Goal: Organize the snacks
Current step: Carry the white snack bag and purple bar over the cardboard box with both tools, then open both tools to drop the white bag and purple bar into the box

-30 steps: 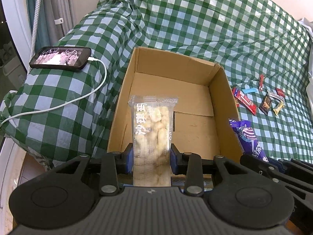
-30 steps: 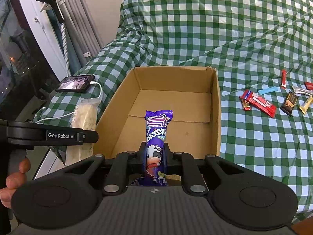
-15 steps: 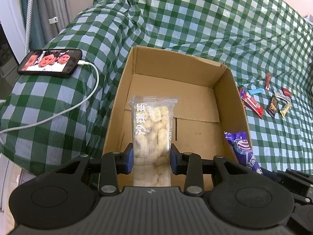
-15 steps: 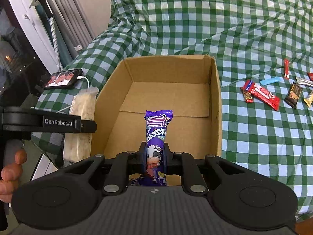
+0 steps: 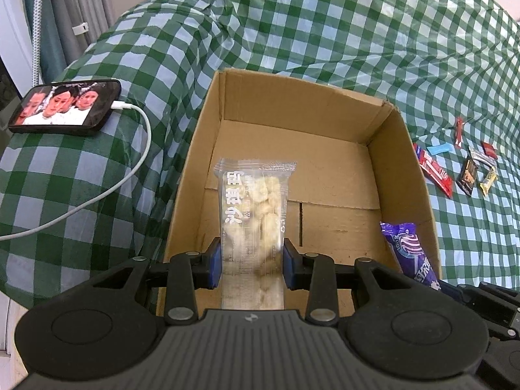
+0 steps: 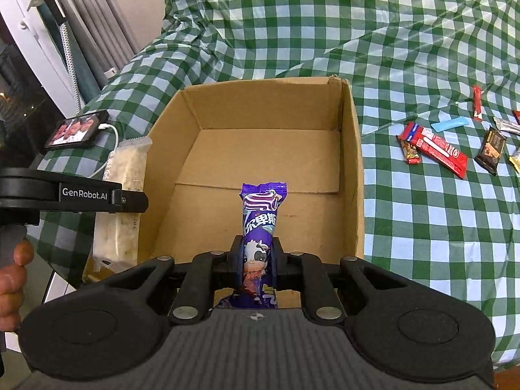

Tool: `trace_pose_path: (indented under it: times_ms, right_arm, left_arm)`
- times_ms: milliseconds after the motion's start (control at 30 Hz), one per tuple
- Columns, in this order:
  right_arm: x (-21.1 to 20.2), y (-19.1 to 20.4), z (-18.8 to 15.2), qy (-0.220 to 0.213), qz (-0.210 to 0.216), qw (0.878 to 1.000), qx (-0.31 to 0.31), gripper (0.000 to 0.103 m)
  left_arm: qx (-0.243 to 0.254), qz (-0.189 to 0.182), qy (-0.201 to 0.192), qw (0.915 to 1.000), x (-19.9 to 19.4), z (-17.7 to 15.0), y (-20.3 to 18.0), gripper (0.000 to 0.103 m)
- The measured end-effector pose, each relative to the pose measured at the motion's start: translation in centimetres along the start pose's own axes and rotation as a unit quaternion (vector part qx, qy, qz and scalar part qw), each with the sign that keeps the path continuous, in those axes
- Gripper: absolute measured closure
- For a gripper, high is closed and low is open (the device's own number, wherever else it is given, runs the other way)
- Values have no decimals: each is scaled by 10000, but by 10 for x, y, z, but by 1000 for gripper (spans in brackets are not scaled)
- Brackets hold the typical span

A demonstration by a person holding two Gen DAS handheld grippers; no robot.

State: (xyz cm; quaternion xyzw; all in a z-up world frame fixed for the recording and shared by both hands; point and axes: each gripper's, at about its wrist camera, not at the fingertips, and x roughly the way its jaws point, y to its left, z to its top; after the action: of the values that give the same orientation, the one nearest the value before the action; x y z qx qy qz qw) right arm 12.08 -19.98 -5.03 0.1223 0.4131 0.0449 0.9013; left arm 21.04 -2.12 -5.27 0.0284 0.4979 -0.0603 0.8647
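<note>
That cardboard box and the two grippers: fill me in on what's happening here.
A person is sorting snacks with a handheld gripper in each hand. The left gripper is clamped on a clear packet of pale biscuits, and the right gripper is clamped on a purple milk candy packet. Both packets hang over the near end of the open cardboard box, which has nothing on its floor yet. More small wrapped snacks lie on the green checked cloth to the right of the box.

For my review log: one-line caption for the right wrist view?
Right gripper holds a purple snack packet above an empty cardboard box.
</note>
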Motion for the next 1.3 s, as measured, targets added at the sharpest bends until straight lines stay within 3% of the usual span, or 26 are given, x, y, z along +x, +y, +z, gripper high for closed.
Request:
trace_pose_path:
  times_ms: [500,800,833,900,933,967,1000,1067,1300]
  right_arm:
    - [28,-4,10,142,-44,9999,48,87]
    - [39,-9,12,195,-115,9997,76,87]
    - [41,-10,13,196,-122,9997,81,86]
    - [42,-10,14,184,-147,9997,78,84]
    - [43,-10,15,163,-188,9997,60,84]
    - [43,-10,16,142,-221,9996,39,72]
    - [42,-9,16,125,-239,9996,14,53]
    - [40,-7,17,76,-351,9994,-33,28]
    - [22,0,-1,145,-388,9990,-175,13]
  left_arm:
    - [110,141,190,9997,34,8,1,63]
    - [177,304,78,9994,49,15,-2,63]
    - [190,316,50,9993,50,15,-3,60]
    - [188,297,15,9994,50,18,-2,37]
    - [164,308,-1,9994,49,18,-1,12]
    - [133,348,-69,9993,47,18,1,0]
    - [123,384,-185,9990,42,15,1,0]
    - [236,459,-282,9983,36,11,0,0]
    - [625,604,-60,9962,19,-26,0,0]
